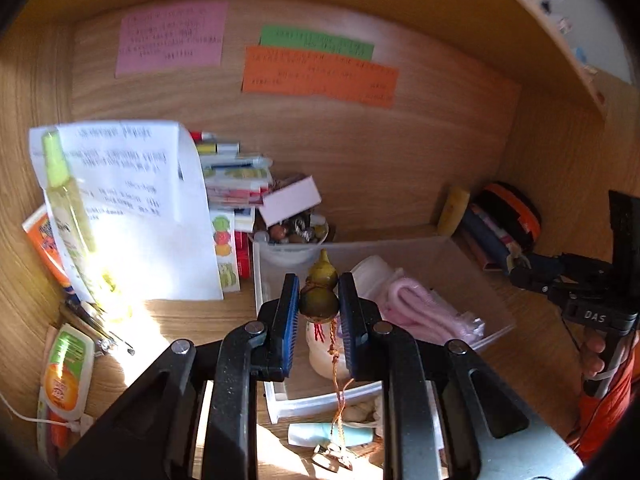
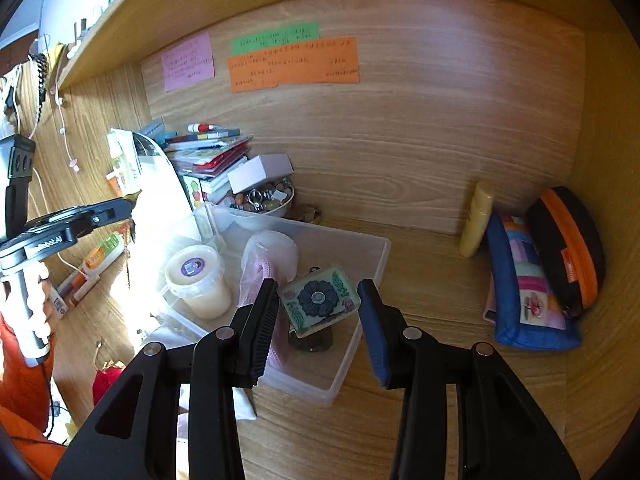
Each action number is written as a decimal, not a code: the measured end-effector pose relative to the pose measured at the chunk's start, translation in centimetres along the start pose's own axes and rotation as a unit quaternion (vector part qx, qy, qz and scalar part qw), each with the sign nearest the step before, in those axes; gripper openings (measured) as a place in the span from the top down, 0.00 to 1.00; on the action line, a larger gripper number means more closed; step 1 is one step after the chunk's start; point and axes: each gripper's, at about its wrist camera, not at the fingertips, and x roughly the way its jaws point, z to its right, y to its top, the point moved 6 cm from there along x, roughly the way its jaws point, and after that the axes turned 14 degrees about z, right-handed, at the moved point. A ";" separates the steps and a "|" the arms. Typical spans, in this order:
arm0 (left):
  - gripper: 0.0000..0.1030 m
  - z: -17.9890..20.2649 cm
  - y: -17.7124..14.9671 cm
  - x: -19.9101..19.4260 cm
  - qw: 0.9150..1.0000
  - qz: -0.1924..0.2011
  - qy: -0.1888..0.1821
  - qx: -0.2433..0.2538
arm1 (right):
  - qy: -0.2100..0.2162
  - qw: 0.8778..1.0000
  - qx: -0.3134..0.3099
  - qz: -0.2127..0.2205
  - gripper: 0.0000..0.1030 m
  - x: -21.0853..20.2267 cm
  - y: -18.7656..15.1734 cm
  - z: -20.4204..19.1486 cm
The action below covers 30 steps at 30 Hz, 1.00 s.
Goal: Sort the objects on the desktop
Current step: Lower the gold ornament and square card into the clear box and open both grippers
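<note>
Sorting is partly done: the clear bin already holds a jar and a pink roll. The left gripper pinches a gourd charm above the bin; the right gripper is spread around a flower tile. Clutter remains on the counter.

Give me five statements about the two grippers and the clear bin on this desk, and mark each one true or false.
1. The left gripper is shut on the small gourd charm. True.
2. The right gripper is clamped on the flower tile. False: its jaws stand open, apart from the tile.
3. The cream jar sits inside the clear bin. True.
4. The orange note lies flat on the desk. False: it is stuck on the back wall.
5. A cord hangs below the gourd charm. True.
</note>
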 end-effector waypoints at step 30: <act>0.69 -2.2 -3.6 3.4 0.999 -0.039 0.018 0.019 | 0.039 0.996 -0.014 -0.085 0.64 6.2 -3.6 -1.9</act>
